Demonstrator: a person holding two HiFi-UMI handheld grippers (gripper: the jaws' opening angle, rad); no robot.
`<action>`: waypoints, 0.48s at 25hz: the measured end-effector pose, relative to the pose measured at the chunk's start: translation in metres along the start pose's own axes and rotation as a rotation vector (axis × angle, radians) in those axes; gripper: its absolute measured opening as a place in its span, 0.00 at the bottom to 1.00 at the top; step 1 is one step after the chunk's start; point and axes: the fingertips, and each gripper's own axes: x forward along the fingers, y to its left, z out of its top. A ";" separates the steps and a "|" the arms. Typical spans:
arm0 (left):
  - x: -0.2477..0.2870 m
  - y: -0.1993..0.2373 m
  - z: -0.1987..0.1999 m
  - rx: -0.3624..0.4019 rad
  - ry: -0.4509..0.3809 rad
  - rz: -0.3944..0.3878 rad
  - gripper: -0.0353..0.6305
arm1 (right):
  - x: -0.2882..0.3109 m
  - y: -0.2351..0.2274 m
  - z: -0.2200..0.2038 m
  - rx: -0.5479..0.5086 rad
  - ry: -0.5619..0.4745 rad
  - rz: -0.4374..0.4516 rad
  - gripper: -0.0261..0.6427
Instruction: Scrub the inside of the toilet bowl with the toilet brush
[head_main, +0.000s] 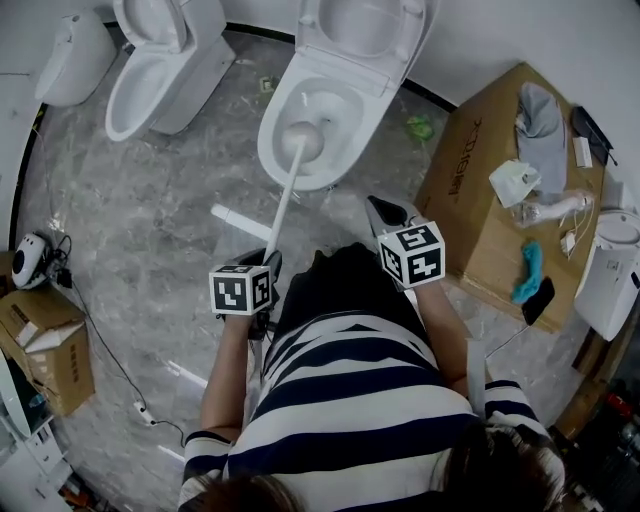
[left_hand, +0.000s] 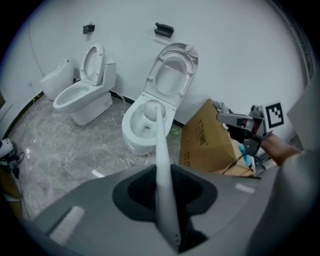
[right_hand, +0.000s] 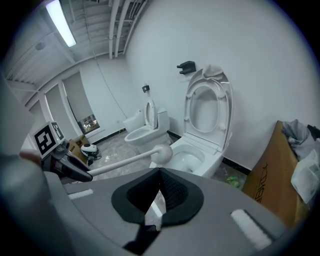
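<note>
Left gripper (head_main: 267, 264) has its jaws clamped on the toilet brush (head_main: 302, 140) handle. The brush head is over the near side of the toilet bowl (head_main: 350, 150). Right gripper (head_main: 385, 212) sits off to the side, jaws closed on nothing.

Toilet lid (head_main: 365, 25) cut by top edge; green floor scrap (head_main: 420, 127) indistinct

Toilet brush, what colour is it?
The toilet brush is white, best seen in the left gripper view.
</note>
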 end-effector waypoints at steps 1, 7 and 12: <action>0.004 0.003 0.003 -0.003 0.011 -0.002 0.05 | 0.005 -0.003 0.001 0.004 0.007 -0.004 0.03; 0.036 0.017 0.026 -0.021 0.064 0.004 0.05 | 0.039 -0.035 0.015 0.018 0.024 -0.012 0.03; 0.066 0.017 0.054 -0.041 0.085 0.021 0.05 | 0.074 -0.069 0.032 0.018 0.016 -0.006 0.03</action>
